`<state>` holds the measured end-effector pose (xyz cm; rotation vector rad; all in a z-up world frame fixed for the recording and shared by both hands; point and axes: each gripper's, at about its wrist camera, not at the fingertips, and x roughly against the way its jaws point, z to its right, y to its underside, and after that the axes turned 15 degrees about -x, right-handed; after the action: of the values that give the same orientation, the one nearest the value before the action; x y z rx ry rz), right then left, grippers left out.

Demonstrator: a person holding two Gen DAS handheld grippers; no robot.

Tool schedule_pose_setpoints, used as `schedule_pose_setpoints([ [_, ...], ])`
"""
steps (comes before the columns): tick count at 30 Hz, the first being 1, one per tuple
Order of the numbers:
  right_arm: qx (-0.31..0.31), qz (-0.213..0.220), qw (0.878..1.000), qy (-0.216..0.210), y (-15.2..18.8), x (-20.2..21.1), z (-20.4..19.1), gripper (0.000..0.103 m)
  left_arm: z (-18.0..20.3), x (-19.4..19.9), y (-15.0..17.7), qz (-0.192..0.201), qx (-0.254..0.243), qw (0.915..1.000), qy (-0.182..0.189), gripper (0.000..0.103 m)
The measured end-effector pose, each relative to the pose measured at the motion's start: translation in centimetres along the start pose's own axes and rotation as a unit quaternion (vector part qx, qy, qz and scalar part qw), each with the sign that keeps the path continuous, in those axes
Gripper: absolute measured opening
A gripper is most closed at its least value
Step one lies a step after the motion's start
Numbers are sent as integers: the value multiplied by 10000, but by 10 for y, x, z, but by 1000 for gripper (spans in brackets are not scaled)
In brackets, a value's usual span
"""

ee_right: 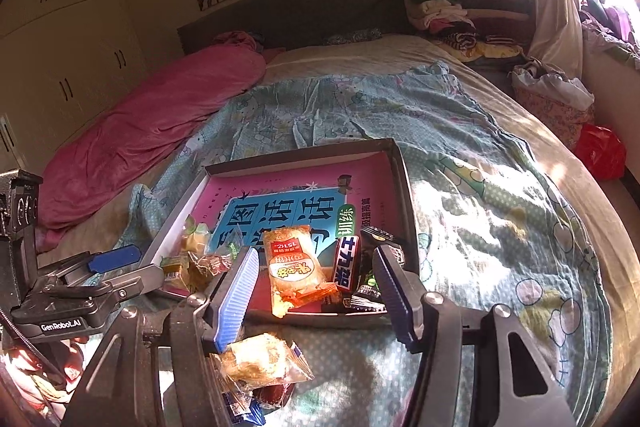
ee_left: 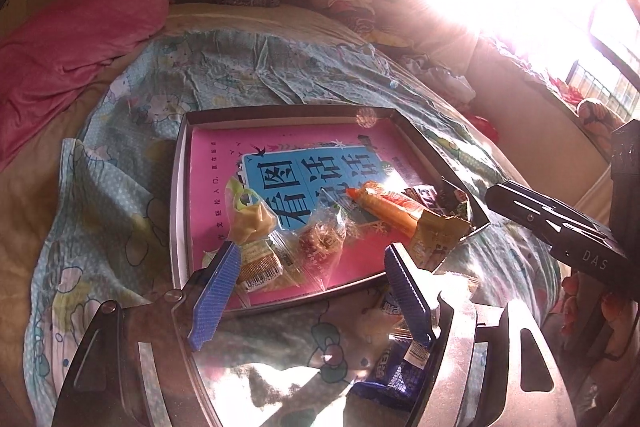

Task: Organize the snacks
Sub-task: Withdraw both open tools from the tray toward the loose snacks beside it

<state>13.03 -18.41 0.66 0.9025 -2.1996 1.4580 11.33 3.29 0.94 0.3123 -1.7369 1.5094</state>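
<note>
A: Shallow box [ee_right: 394, 163] lying on the bed [ee_right: 520, 227], over a pale blue cartoon-print sheet [ee_left: 132, 187]. Pink book [ee_left: 240, 147] with a blue title panel flat across the box floor.

B: Snacks heaped at the near end of the box. Orange packet [ee_right: 292, 267] near the middle, blue-and-white bar [ee_right: 347, 263] just to its right, dark wrappers [ee_right: 376, 291] crowded into the near right corner.

A: On the left side, a yellow-green sweet [ee_left: 250, 217] and clear-wrapped pieces [ee_left: 320, 239]. Long orange stick [ee_left: 384, 211] angled across the book toward the right wall.

B: Left tool [ee_left: 310, 285] poised above the near edge of the box, blue pads spread apart, nothing gripped. Hard to say whether the left pad touches the wrapper behind it.

A: Right tool [ee_right: 316, 291] likewise over the near rim, pads apart and pressing on nothing; orange packet visible in the gap, beyond the pads.

B: More snacks outside the box, on the sheet close under the tools: a clear pack of pale cake [ee_right: 260, 359] and blue wrappers [ee_left: 396, 379].

A: Pink blanket [ee_right: 152, 131] bunched along the far left of the bed, clothes [ee_right: 440, 11] piled by the headboard, strong glare from the window at the upper right.
</note>
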Motion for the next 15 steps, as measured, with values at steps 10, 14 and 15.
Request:
schedule_pose_setpoints([
  [10, 112, 152, 9997, -149, 5, 13, -10, 70, 17, 14, 3, 26, -23, 10000, 39, 79],
  [14, 124, 109, 9997, -183, 9, 16, -10, 72, 22, 17, 4, -23, -25, 10000, 66, 79],
  [15, 123, 95, 9997, -193, 10, 17, -10, 72, 24, 18, 4, -51, -35, 9999, 91, 79],
])
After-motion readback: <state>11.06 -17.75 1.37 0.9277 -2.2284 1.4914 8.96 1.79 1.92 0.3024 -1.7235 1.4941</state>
